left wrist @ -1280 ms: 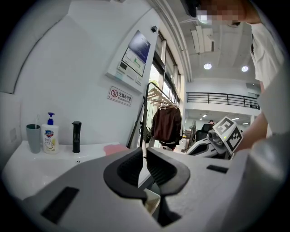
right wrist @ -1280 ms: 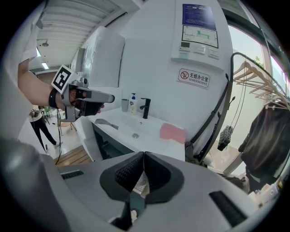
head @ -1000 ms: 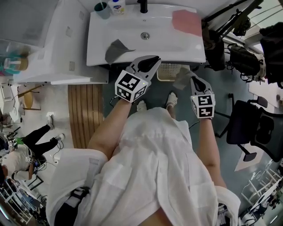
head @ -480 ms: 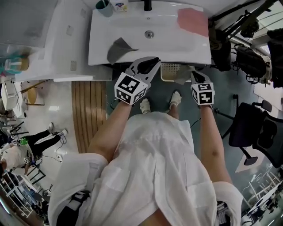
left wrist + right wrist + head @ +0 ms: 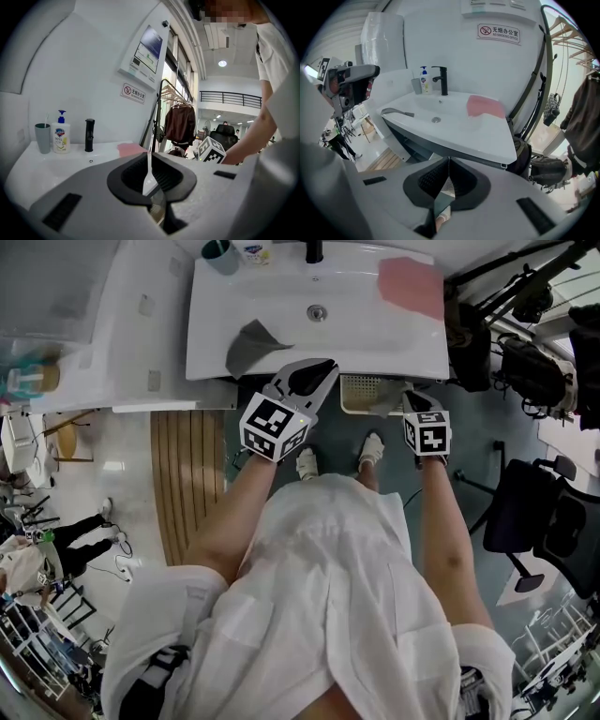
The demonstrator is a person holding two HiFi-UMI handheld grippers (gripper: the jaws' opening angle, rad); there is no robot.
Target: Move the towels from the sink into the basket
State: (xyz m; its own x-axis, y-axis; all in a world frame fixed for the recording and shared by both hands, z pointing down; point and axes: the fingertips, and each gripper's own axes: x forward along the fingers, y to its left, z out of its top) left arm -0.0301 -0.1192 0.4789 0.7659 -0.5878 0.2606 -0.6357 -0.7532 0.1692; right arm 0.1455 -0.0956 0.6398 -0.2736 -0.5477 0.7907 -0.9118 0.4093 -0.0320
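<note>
Two towels sit on the sink (image 5: pixel 281 296): grey towel (image 5: pixel 251 345) at the front lip, pink towel (image 5: pixel 410 285) back right. Left gripper (image 5: pixel 321 369) and right gripper (image 5: pixel 411 397) both have fingers closed, the right by the basket (image 5: pixel 359 390) below. I'd open the left wide and pinch the grey fold high

**No-smoking sign on the wall above the sink (image 5: pixel 454 123)**

In the right gripper view, upper right of centre, a white wall sign (image 5: pixel 499 32) bears a red no-smoking symbol beside the Chinese characters 无烟办公室, with "NO SMOKING OFFICE" in small capitals beneath. The same wall sign (image 5: pixel 132 93) appears left of centre in the left gripper view, its print too small to read there. Above it, a wall panel (image 5: pixel 149 54) carries text too fine to make out. The soap bottle (image 5: pixel 61 133), at the left on the sink's back edge, has a blue-and-white brand label whose lettering is too blurred to read.
</note>
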